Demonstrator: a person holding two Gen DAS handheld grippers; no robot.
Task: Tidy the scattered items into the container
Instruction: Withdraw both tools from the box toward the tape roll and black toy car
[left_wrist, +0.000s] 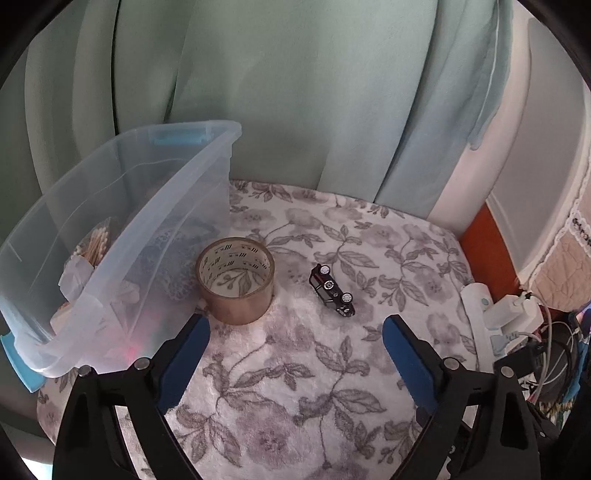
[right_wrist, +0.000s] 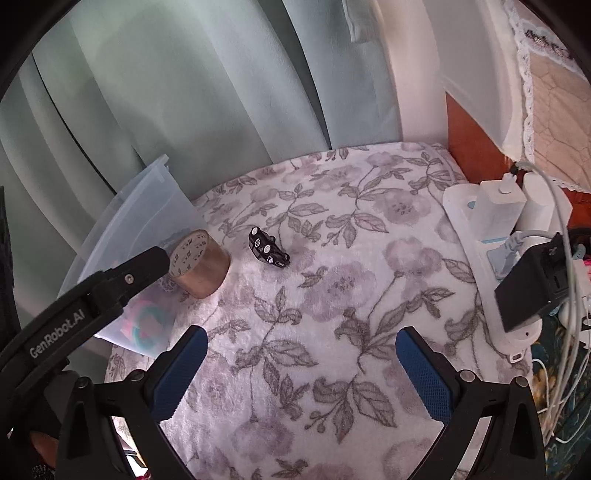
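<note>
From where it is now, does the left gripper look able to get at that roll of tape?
Probably yes. The left gripper is open and empty, and the roll of tape stands just ahead of its left finger, beside the clear bin, with bare cloth between them.

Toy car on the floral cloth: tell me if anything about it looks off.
The toy car lies flipped over, wheels facing up, on the floral cloth, right of the tape roll. Nothing looks broken.
</note>
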